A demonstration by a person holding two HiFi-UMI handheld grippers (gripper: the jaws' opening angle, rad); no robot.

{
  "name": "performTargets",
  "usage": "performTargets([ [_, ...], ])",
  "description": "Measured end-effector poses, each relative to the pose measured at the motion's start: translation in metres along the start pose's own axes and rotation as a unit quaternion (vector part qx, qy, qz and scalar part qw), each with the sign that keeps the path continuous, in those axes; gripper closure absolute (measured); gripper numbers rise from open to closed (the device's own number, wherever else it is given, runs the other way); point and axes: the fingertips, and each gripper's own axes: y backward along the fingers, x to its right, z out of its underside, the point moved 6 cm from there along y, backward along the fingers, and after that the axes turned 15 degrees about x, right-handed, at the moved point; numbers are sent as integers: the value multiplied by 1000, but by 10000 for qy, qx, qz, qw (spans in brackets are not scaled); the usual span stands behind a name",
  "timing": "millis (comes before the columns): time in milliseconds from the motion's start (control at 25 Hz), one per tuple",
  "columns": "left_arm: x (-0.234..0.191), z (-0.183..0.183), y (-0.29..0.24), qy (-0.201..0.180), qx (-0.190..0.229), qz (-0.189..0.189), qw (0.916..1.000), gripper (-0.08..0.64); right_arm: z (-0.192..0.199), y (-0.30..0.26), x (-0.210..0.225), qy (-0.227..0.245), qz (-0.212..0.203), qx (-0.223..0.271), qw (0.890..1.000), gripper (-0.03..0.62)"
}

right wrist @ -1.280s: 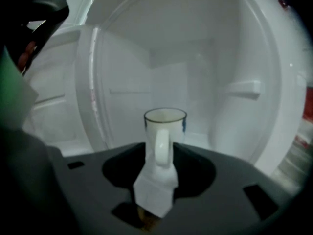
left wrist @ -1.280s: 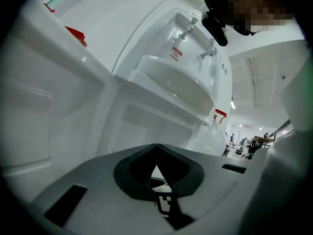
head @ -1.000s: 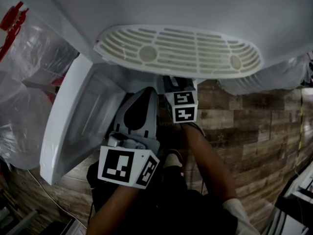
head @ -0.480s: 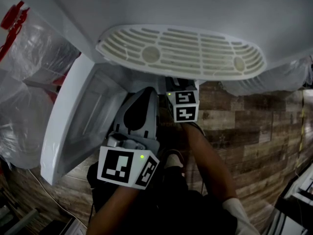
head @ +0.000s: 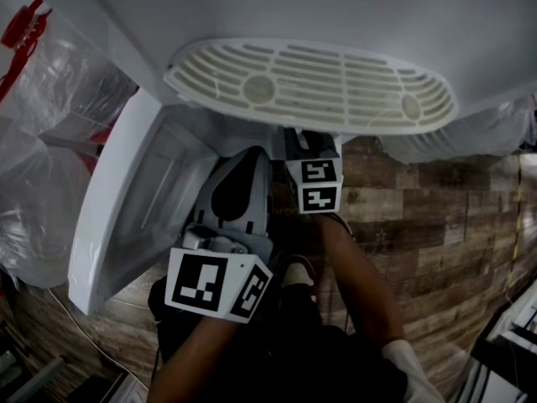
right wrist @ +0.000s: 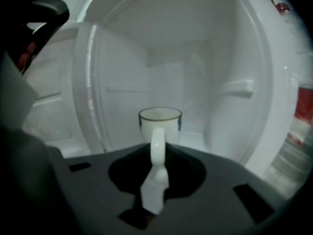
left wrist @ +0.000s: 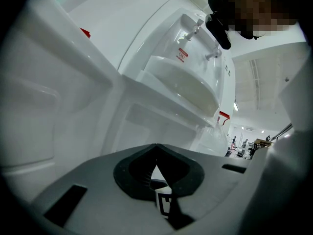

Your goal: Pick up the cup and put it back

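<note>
A white cup (right wrist: 160, 124) with a dark rim line stands upright inside a white compartment, its handle (right wrist: 157, 148) turned toward me. My right gripper (right wrist: 156, 175) reaches into the compartment. Its jaws have just been closing, and they now pinch the handle's lower part. In the head view only its marker cube (head: 317, 185) shows; the jaws and the cup are hidden under a white vented panel (head: 310, 86). My left gripper (left wrist: 156, 148) is held beside the open door, shut with nothing in it.
The white door (head: 126, 217) stands open at the left. A ledge (right wrist: 237, 88) juts from the compartment's right wall. Clear plastic bags (head: 42, 141) pile up at the far left. Wood-pattern floor (head: 419, 217) lies to the right.
</note>
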Motion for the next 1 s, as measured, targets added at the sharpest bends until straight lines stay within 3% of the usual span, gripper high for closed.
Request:
performTargets([
  [1000, 3, -10, 6, -23, 93, 56, 9999, 551, -11, 31, 1, -85, -50, 179, 9998, 521],
])
